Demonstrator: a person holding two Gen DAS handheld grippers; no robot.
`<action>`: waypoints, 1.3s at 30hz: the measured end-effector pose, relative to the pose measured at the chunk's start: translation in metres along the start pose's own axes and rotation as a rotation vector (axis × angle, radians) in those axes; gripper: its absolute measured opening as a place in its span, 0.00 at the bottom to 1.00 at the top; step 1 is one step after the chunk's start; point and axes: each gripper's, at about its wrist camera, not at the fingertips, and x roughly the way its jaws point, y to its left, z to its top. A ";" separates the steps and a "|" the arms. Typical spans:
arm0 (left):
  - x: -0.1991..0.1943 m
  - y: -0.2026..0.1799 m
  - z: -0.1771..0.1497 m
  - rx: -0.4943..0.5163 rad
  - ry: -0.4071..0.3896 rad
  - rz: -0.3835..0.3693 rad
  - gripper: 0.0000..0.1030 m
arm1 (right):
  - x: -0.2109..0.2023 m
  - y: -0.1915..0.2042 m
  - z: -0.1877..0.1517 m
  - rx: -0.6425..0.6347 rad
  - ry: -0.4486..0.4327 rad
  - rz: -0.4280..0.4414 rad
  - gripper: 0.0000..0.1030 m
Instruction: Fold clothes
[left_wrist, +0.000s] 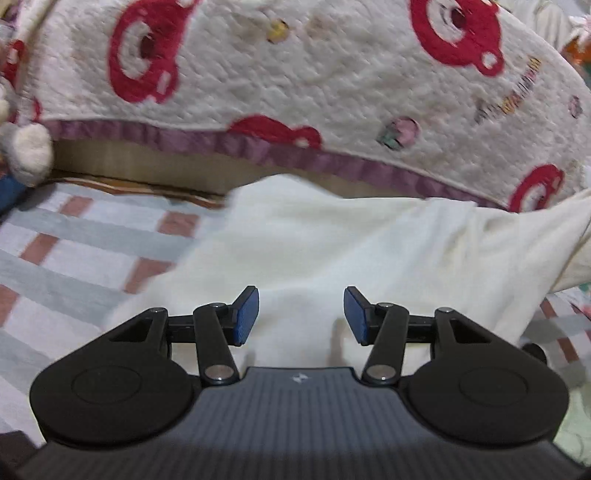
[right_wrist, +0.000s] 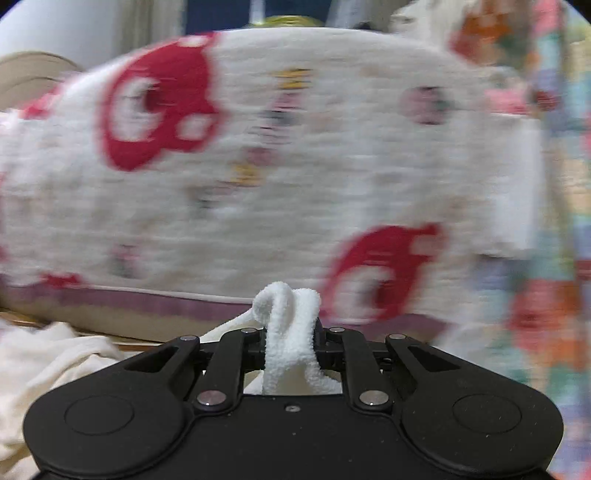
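Right gripper (right_wrist: 290, 345) pinching white cloth (right_wrist: 291, 332) (bunched), left gripper (left_wrist: 301, 315) agape

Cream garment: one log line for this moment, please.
left tongs open over cream fabric garment | right tongs shut on its fuzzy white edge

Garment (left_wrist: 314, 243) lies on checked sheet (left_wrist: 74, 236), before quilt (left_wrist: 295, 81)

A red-patterned quilt (left_wrist: 295, 92) with purple trim lies beyond a checked sheet (left_wrist: 74, 251).
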 end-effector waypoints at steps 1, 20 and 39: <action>0.004 -0.004 -0.002 0.006 0.017 -0.019 0.50 | 0.007 -0.012 -0.006 -0.021 0.034 -0.062 0.20; 0.040 0.042 -0.021 -0.190 0.212 0.099 0.70 | 0.069 0.087 -0.158 0.176 0.449 0.510 0.45; 0.062 0.080 -0.047 -0.602 0.382 -0.154 0.20 | 0.026 0.261 -0.213 -0.313 0.556 0.870 0.59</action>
